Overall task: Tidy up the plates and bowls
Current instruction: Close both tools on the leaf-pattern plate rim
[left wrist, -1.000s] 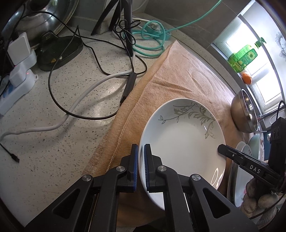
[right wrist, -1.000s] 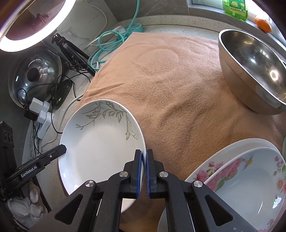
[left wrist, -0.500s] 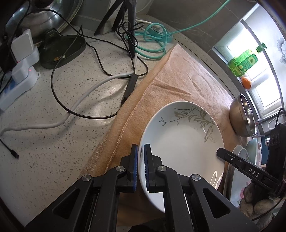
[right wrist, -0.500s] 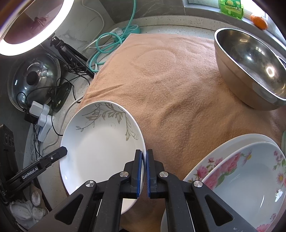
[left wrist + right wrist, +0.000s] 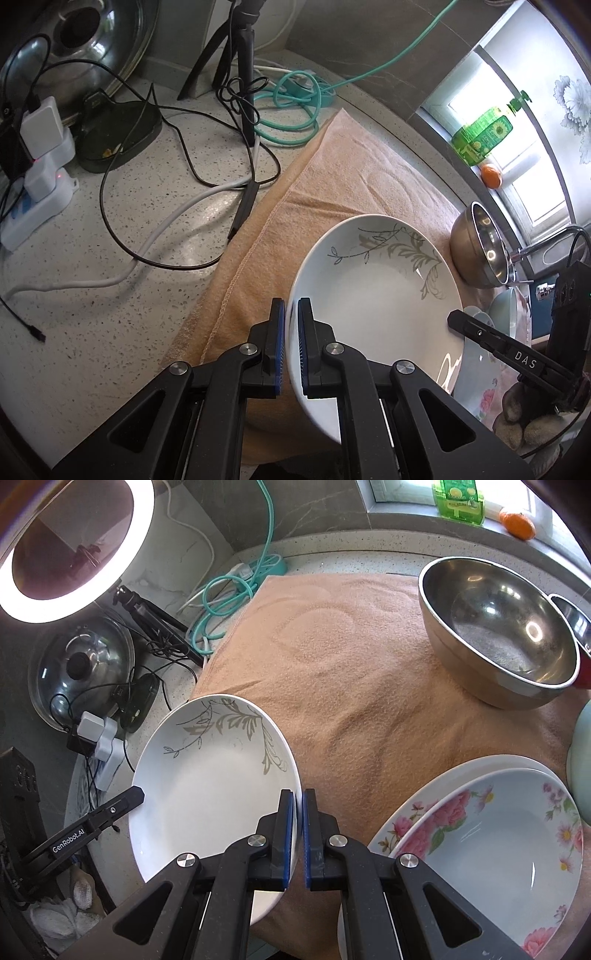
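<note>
Lifted a little higher off the towel since a second ago: leaf-patterned plate, clamped at opposite rims by left gripper and right gripper, both pinched tight on it. Held over the towel's left edge; floral plates stacked to the right, nearer the right gripper

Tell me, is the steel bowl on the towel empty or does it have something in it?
Empty. The right wrist view looks straight into the steel bowl standing upright on the towel; only bare metal and light reflections show inside.
</note>
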{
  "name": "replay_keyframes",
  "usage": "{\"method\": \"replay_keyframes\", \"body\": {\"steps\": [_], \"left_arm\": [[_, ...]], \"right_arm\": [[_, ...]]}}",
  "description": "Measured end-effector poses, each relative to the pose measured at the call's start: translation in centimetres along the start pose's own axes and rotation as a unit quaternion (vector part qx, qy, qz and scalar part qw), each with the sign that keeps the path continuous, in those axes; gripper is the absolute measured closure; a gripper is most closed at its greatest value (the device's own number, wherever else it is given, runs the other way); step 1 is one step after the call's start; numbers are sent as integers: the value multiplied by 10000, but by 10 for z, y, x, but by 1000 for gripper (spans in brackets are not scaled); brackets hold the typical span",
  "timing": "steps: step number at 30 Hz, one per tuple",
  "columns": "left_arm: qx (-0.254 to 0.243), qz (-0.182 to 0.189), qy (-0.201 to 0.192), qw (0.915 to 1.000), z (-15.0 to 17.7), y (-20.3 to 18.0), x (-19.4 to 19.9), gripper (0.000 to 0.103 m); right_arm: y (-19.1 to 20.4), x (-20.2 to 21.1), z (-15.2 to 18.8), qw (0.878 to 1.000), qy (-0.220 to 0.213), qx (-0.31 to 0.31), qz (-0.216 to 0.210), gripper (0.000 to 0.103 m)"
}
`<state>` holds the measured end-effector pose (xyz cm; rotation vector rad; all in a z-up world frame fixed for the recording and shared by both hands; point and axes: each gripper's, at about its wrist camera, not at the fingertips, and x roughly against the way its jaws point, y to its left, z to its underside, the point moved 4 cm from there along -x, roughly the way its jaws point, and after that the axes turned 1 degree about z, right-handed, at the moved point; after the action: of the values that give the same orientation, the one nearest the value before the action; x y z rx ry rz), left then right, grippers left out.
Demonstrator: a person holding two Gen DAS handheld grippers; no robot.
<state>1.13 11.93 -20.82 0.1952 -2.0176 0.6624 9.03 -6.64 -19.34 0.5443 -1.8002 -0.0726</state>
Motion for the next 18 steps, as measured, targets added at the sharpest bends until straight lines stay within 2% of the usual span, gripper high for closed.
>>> {"method": "replay_keyframes", "body": {"steps": [18], "left_arm": [[-628, 470, 28, 9969, -1, -64, 1, 98]], "right_arm": [[-41, 60, 12, 9976, -454, -508, 112, 98]]}}
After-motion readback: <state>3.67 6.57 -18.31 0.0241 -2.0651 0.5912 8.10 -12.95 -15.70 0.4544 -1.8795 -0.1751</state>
